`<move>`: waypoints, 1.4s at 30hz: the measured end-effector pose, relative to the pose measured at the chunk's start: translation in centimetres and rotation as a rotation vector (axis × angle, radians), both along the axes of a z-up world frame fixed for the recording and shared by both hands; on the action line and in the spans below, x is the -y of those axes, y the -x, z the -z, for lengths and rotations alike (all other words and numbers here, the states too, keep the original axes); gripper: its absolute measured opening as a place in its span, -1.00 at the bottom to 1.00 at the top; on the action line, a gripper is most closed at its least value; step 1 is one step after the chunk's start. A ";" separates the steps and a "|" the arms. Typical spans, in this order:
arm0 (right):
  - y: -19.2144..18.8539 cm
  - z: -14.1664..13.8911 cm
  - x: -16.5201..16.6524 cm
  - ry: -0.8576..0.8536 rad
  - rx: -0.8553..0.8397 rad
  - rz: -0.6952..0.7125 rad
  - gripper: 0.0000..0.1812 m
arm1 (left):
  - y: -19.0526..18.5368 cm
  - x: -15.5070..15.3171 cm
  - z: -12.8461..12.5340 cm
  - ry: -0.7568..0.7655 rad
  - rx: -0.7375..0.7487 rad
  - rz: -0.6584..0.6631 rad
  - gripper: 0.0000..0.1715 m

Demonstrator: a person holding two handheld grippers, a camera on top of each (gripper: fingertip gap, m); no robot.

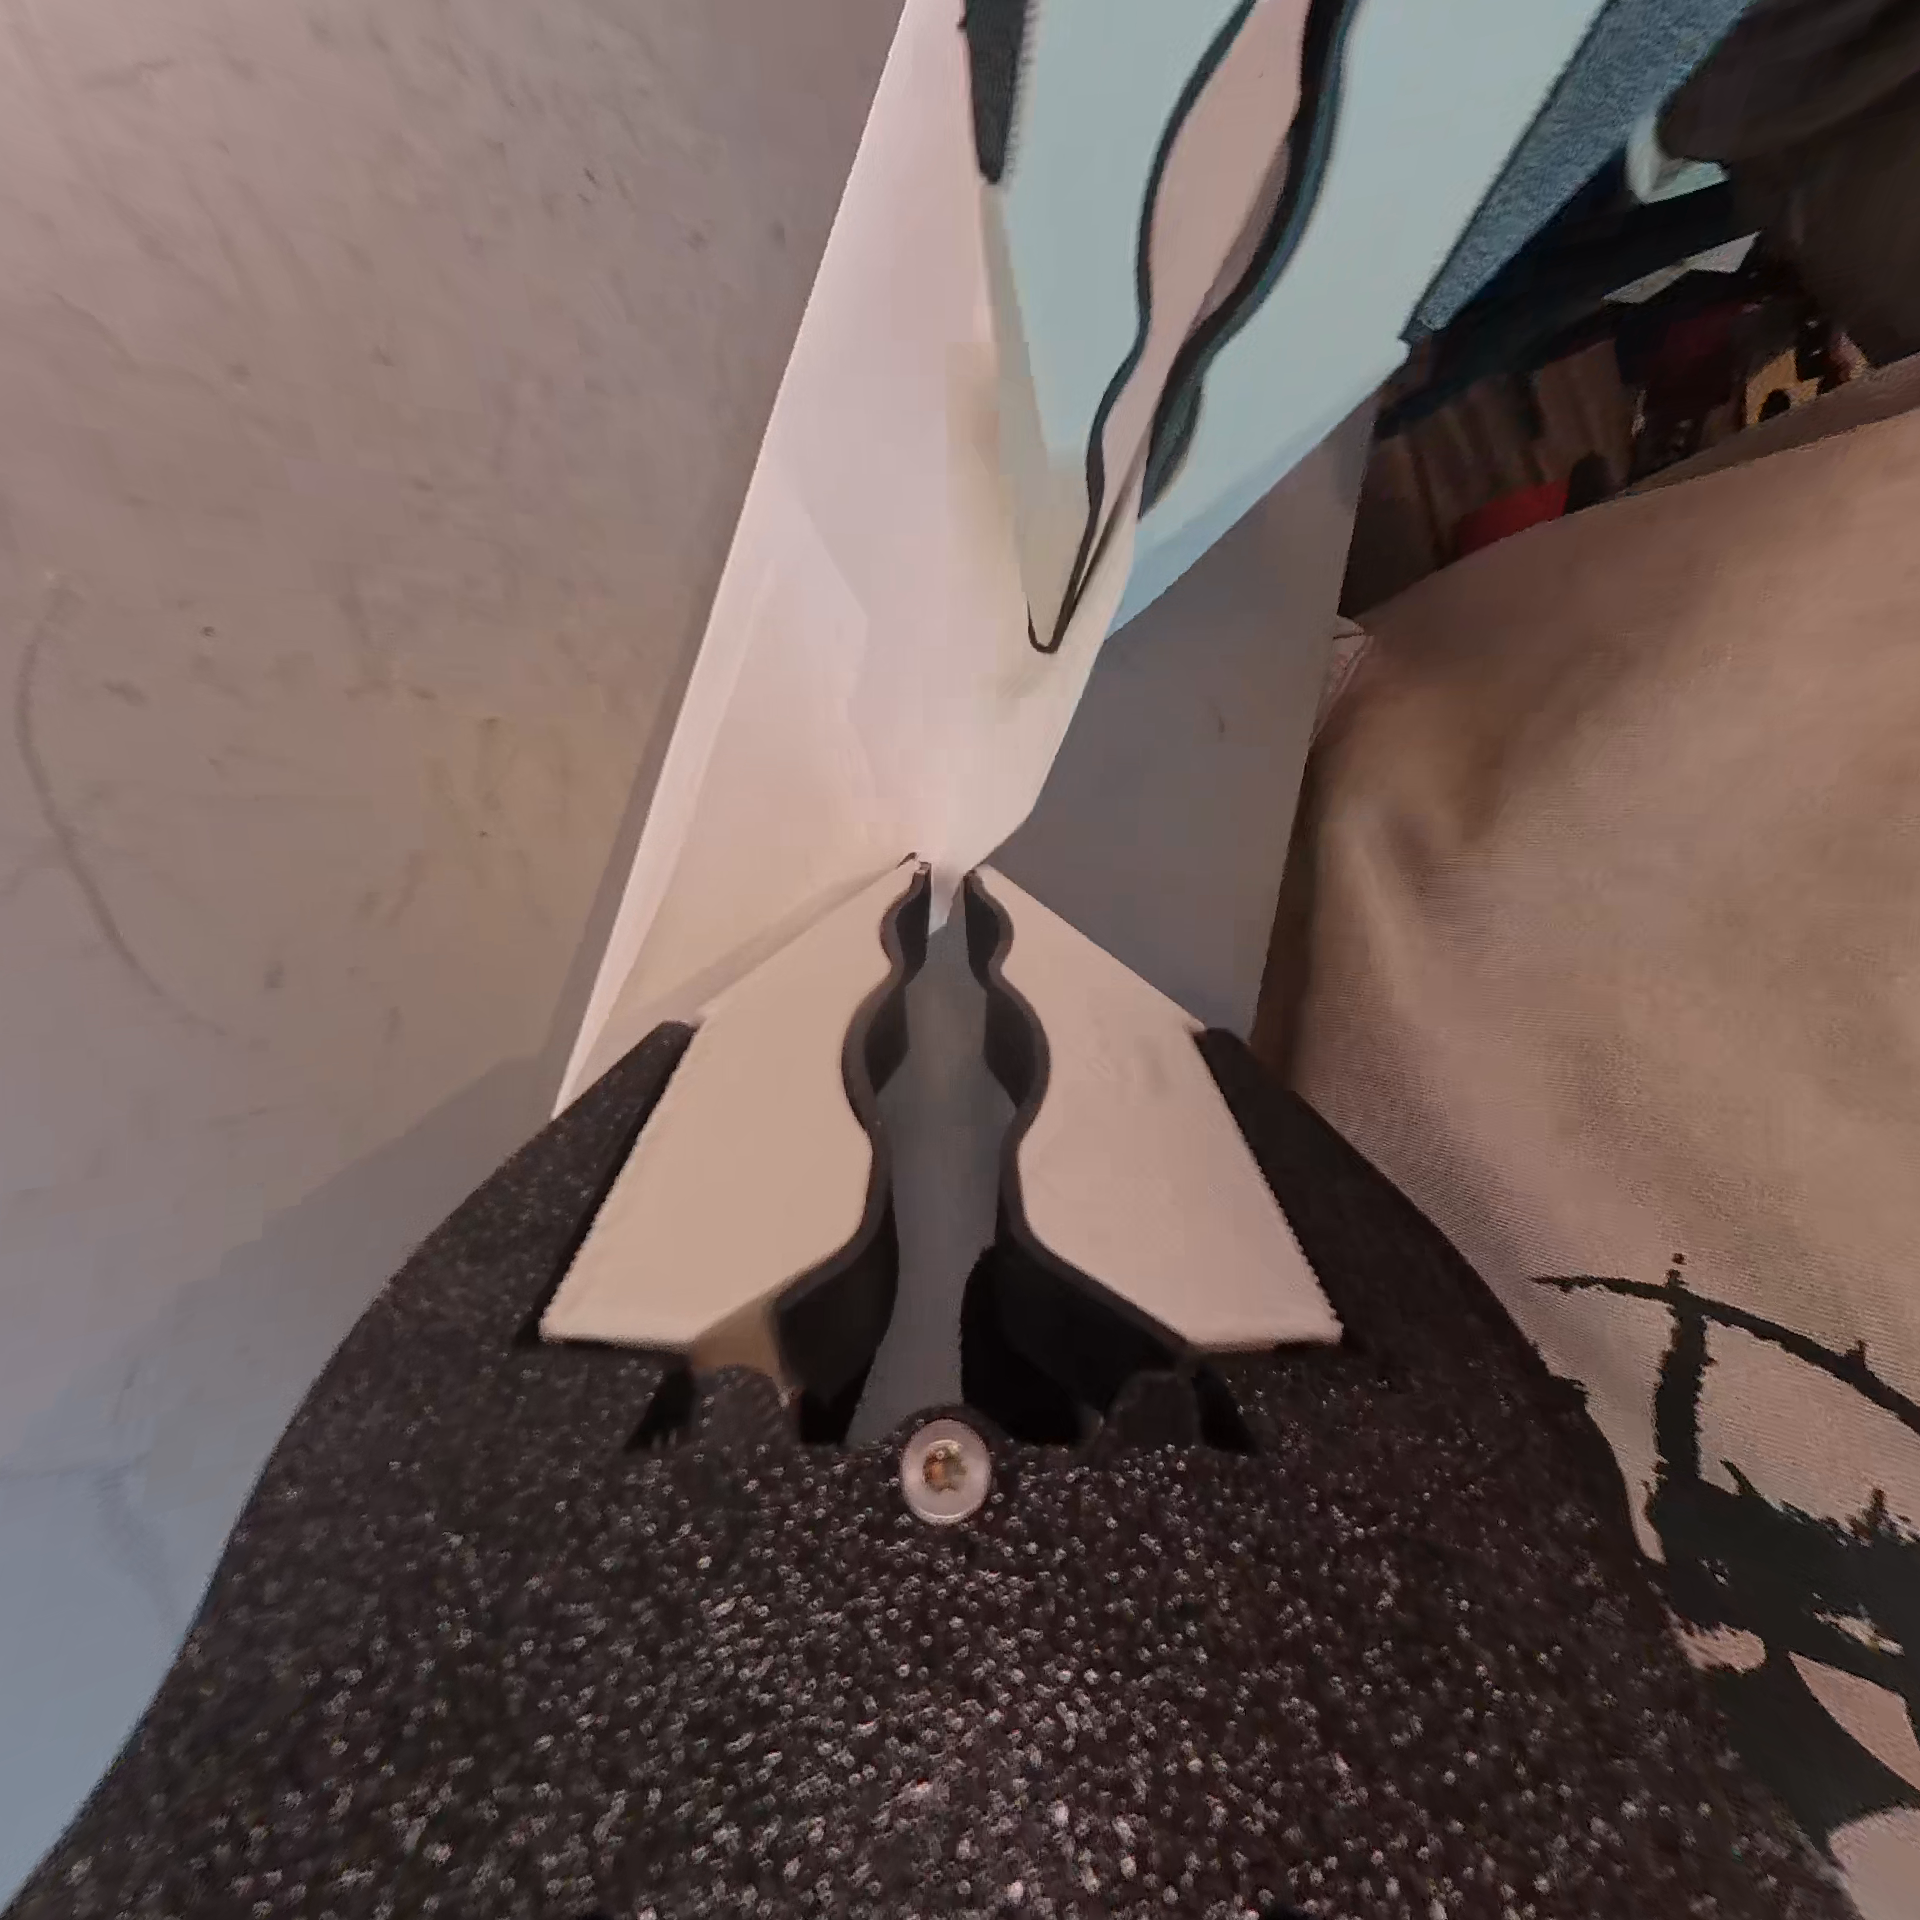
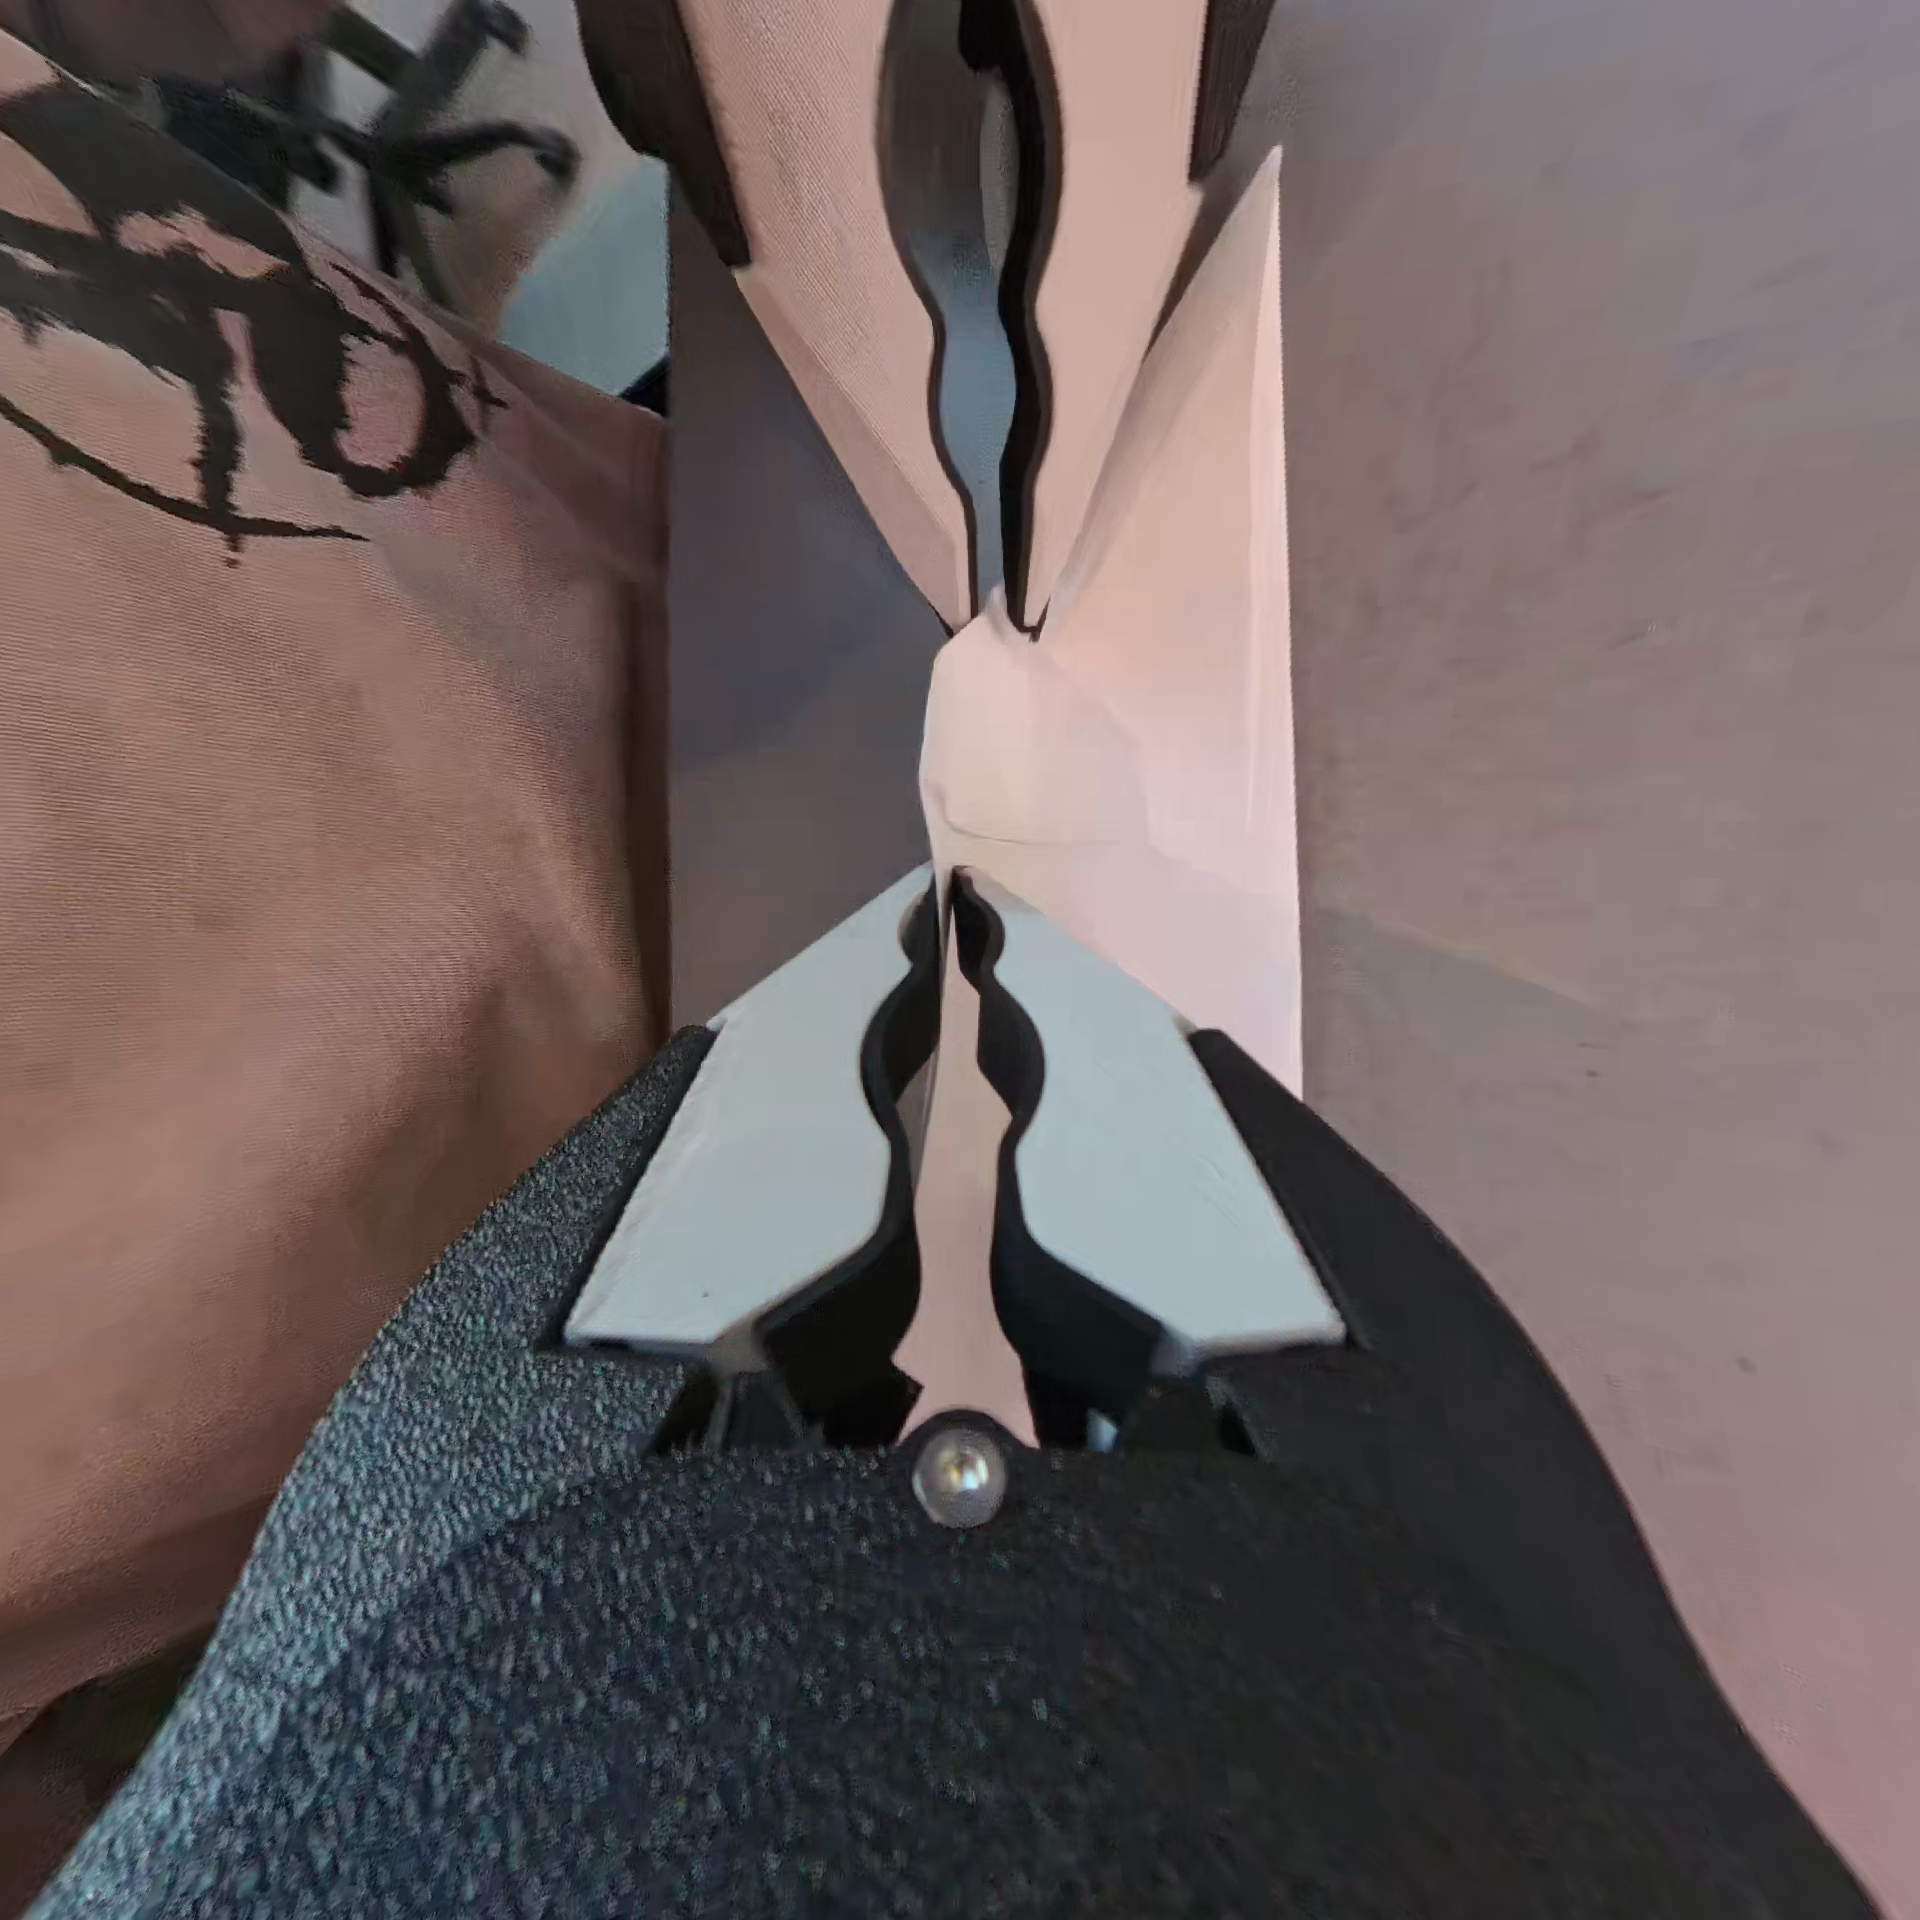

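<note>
A white sheet of paper (image 1: pixel 873 644) is held between my two grippers above a pale table (image 1: pixel 312 520). In the left wrist view my left gripper (image 1: pixel 940 883) is shut on one end of the paper. My right gripper (image 1: pixel 1055 636) points toward it from above and pinches the paper a short way off. In the right wrist view my right gripper (image 2: pixel 951 883) is shut on the paper (image 2: pixel 1132 727), which is creased and bunched between the tips. My left gripper (image 2: pixel 997 613) faces it from the top of that view, also shut on the paper.
A person in a beige shirt with a black print (image 1: pixel 1621 935) is close beside the grippers, and the shirt also shows in the right wrist view (image 2: pixel 270 831). The table's surface (image 2: pixel 1610 727) fills the other side. Dark cluttered things (image 1: pixel 1538 416) lie farther back. One gripper's finger ends stand about 5 cm off the other's.
</note>
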State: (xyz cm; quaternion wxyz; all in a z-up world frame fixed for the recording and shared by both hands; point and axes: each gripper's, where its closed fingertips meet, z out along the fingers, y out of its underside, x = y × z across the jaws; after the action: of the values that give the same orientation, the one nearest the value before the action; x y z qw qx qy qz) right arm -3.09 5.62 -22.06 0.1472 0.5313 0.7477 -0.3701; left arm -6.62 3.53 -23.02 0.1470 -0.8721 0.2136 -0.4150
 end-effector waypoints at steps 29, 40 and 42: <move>2.0 1.2 -0.9 0.068 0.037 -0.007 -0.90 | 0.5 0.7 0.9 0.013 -0.073 -0.019 -1.00; 1.9 1.9 -1.2 0.129 0.154 0.009 -1.00 | 1.5 0.1 0.0 0.007 -0.080 -0.052 -0.97; 2.0 1.9 -1.2 0.148 0.185 0.000 -1.00 | 2.4 -0.5 -0.7 -0.057 -0.114 -0.091 -0.95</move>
State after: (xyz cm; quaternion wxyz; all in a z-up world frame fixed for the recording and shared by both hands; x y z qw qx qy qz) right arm -5.05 6.84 -23.97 0.2545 0.5509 0.7015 -0.3738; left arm -9.00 3.98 -22.29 0.1780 -0.8986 0.1933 -0.3513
